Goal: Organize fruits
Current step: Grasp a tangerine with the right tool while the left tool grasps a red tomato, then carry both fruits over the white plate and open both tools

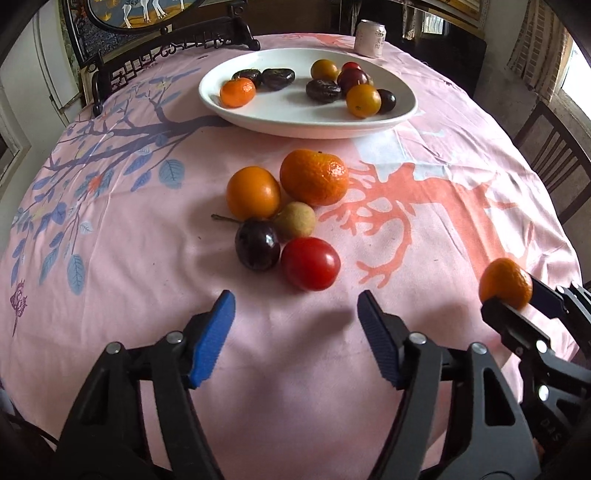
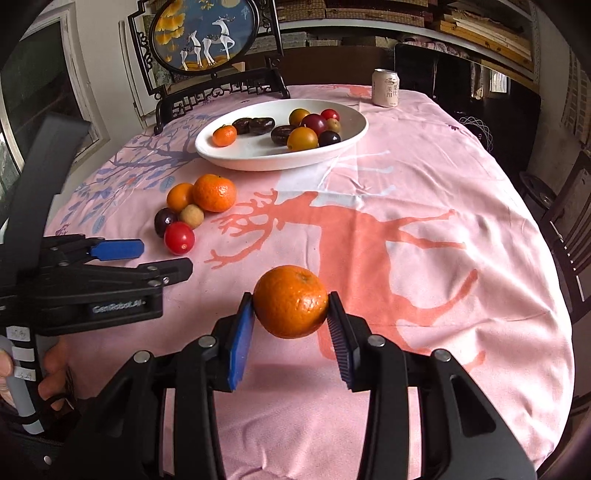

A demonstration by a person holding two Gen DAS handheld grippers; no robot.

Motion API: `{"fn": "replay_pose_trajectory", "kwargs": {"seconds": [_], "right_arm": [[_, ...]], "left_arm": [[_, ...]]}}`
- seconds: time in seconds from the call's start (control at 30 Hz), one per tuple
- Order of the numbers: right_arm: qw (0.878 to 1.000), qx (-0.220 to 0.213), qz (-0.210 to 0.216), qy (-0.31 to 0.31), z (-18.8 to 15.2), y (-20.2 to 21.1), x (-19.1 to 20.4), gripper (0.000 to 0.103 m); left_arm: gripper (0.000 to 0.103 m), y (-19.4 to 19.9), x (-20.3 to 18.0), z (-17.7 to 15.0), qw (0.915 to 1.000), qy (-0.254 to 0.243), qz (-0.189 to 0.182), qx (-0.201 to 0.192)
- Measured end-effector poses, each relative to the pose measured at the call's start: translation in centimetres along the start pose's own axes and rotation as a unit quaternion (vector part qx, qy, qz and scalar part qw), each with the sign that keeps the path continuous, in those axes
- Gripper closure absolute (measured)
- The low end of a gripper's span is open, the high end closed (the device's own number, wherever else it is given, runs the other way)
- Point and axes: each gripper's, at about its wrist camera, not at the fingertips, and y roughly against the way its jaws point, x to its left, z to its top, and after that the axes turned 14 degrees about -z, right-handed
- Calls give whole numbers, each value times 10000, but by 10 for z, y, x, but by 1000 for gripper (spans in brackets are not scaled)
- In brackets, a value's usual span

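My right gripper [image 2: 291,302] is shut on a tangerine [image 2: 290,301] and holds it above the pink cloth; it shows in the left wrist view too [image 1: 506,283]. My left gripper [image 1: 295,306] is open and empty, just short of a red tomato [image 1: 310,263]. Behind the tomato lie a dark plum [image 1: 257,244], a tan longan [image 1: 295,219], an orange fruit [image 1: 253,192] and a large tangerine [image 1: 314,176]. A white plate [image 1: 280,122] farther back holds several fruits. The left gripper also shows in the right wrist view [image 2: 162,258].
A drink can [image 1: 370,38] stands at the far edge behind the plate. A dark carved stand with a round deer picture [image 2: 207,35] sits at the back left. Wooden chairs [image 1: 554,162] stand along the right side of the table.
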Motion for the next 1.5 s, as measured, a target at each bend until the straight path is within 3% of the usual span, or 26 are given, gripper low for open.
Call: {"fn": "replay_pose_trajectory", "kwargs": {"seconds": [0.17,0.23,0.27,0.43,0.67,0.97,1.13,1.27,1.5], "right_arm": [[9999,18,100,-111,-4,-1,-10,63],[9999,15,101,-102,-5,0,-10,63],[9999,1,120,-96,-5,1,-10,63],[9997,-112,223,-49,-1,7,-5,63],[9997,-108,218,-11,9,9,8,63],[9996,-187,188,8,32,9,25,63],[9995,-235,209,-24,48,4,28,63],[9992,-393,82,65,84,-3,24,63],[9982,-429,-389,179,170,-70,10,63]], "left_arm": [[45,-6,2,15,9994,213,211,-154],[55,-5,2,15,9993,218,221,-187],[73,-3,0,14,9996,164,149,-181],[73,8,4,3,9999,108,-32,-123],[73,38,17,-6,9990,124,-219,-361],[73,70,39,11,9975,9,-377,-605],[73,73,50,45,9975,-79,-307,-633],[73,64,50,100,9975,-208,-174,-650],[73,-4,39,198,9993,-232,-86,-273]]}}
